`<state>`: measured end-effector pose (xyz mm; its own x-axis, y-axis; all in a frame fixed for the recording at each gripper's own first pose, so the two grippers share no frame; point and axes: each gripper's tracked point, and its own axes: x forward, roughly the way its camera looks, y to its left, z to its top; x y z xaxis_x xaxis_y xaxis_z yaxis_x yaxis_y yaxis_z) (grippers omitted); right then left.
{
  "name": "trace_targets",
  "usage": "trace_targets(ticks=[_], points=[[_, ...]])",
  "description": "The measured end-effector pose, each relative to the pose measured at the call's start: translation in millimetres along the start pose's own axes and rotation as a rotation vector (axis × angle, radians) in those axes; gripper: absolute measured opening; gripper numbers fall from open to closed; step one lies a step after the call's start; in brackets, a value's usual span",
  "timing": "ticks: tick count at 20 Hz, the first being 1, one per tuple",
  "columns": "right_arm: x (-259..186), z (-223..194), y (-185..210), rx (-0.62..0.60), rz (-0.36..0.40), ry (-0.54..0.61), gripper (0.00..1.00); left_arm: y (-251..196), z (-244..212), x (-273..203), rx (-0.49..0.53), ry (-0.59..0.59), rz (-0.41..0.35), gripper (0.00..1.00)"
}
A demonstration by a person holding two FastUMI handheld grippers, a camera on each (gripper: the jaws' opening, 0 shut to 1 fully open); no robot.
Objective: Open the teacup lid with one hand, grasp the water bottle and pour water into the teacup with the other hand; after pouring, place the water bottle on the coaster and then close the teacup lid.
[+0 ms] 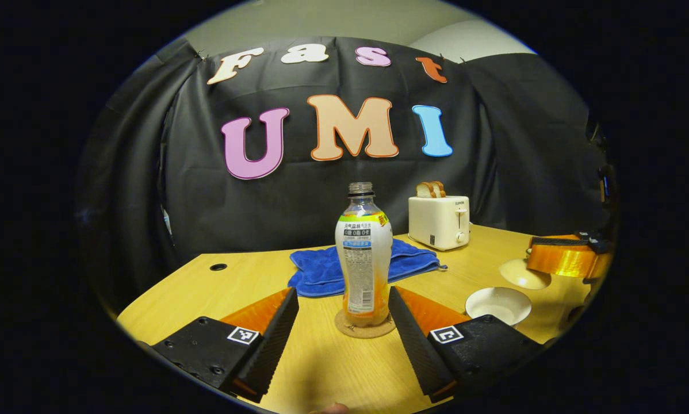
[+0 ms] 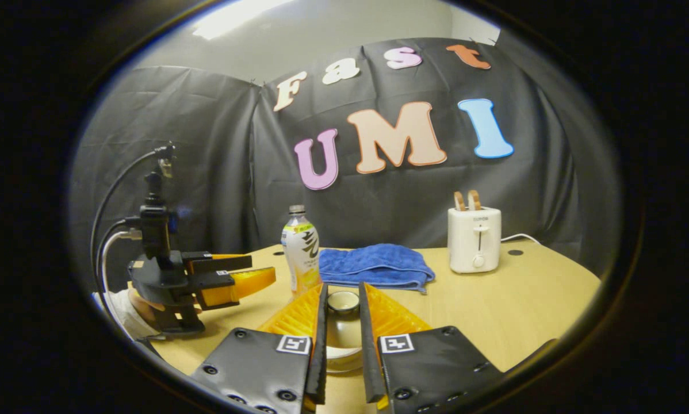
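Observation:
An uncapped water bottle (image 1: 363,259) with some orange drink at its bottom stands upright on a round cork coaster (image 1: 344,329). My left gripper (image 1: 342,290) is open, one finger on each side of the bottle with a gap to both. The white teacup (image 1: 497,305) sits uncovered to the right. Just beyond it my right gripper (image 1: 569,259) holds the white lid (image 1: 523,273) in the air. In the right gripper view my right gripper (image 2: 343,286) is shut on the lid (image 2: 343,345), whose ring knob shows between the tips. The bottle (image 2: 301,253) and the left gripper (image 2: 247,276) are to the left.
A folded blue towel (image 1: 321,267) lies behind the bottle. A white toaster (image 1: 439,221) holding bread slices stands at the back right. The wooden table (image 1: 206,293) has a cable hole (image 1: 218,267) at the far left. A hand in a white sleeve (image 2: 126,313) grips the left gripper.

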<state>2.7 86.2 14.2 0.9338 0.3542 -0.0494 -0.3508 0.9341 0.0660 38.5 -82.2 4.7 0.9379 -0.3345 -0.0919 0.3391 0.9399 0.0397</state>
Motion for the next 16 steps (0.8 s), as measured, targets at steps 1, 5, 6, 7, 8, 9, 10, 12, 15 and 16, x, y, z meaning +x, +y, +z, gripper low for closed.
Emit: trace_targets(ticks=[1,5,6,7,8,9,10,12,15,16], points=[[1,-3,3,-0.002,0.004,0.005,0.31,2,2,-5,0.003,-0.005,0.010,0.92],[8,-15,9,-0.002,0.005,0.034,0.30,1,10,-24,0.000,-0.039,0.025,0.92],[10,-18,10,-0.005,0.005,0.043,0.29,2,11,-28,-0.007,-0.047,0.029,0.92],[11,-23,10,-0.011,0.002,0.054,0.30,1,14,-32,-0.008,-0.058,0.036,0.92],[12,-27,10,-0.018,-0.001,0.065,0.29,1,16,-35,-0.011,-0.071,0.041,0.92],[13,-30,10,-0.025,-0.006,0.074,0.29,-1,18,-36,-0.011,-0.079,0.039,0.91],[13,-33,10,-0.031,-0.011,0.081,0.31,-3,19,-37,-0.011,-0.083,0.040,0.92],[13,-36,10,-0.032,-0.017,0.090,0.31,-3,17,-41,-0.011,-0.079,0.037,0.92],[15,-39,11,-0.027,-0.021,0.100,0.29,-7,15,-43,-0.020,-0.076,0.033,0.92],[14,-39,12,-0.025,-0.019,0.105,0.29,-7,15,-44,-0.023,-0.079,0.034,0.92]])
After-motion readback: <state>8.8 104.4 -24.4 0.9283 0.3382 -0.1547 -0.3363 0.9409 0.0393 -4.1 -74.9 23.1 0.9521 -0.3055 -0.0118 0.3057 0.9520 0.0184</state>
